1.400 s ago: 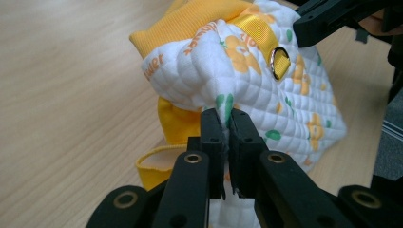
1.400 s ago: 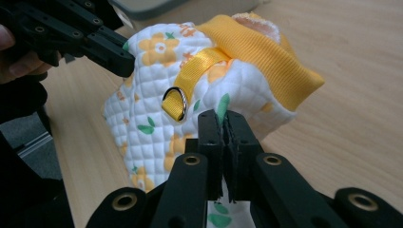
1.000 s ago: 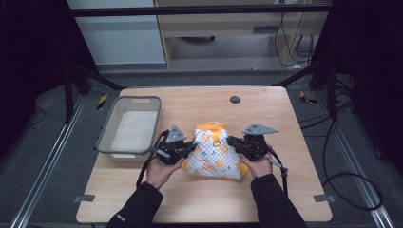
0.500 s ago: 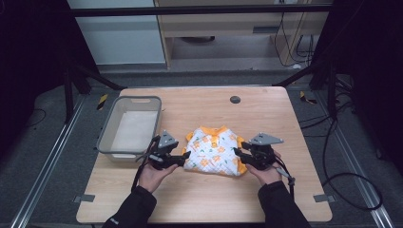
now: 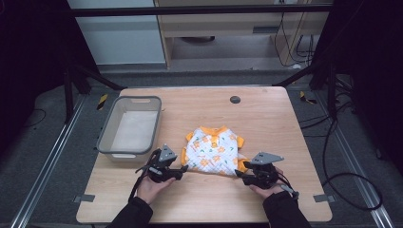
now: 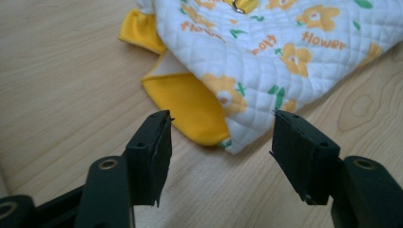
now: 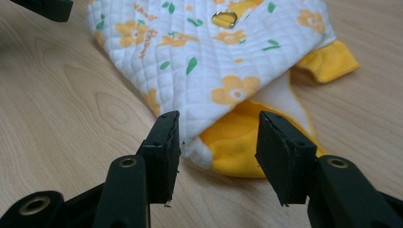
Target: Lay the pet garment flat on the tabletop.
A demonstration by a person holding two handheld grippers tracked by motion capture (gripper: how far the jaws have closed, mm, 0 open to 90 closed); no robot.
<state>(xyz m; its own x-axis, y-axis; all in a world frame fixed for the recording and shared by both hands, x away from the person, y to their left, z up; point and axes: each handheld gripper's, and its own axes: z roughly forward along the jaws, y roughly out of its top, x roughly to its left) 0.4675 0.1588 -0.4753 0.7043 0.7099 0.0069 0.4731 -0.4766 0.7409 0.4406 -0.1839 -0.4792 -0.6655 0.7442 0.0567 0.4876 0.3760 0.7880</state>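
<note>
On the worktop (image 5: 285,118), going left to right: a grey bin (image 5: 129,127), then the left gripper (image 5: 183,168), its jaws just released and parted at the quilted garment (image 5: 212,151)'s near corner. That garment lies flat mid-worktop; the right gripper (image 5: 239,175), jaws likewise newly opened, straddles its other near corner without pinching.

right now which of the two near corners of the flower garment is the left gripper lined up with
The corner nearest the grey basket. The left gripper faces that corner of the garment, jaws open; the right gripper faces the other.
</note>
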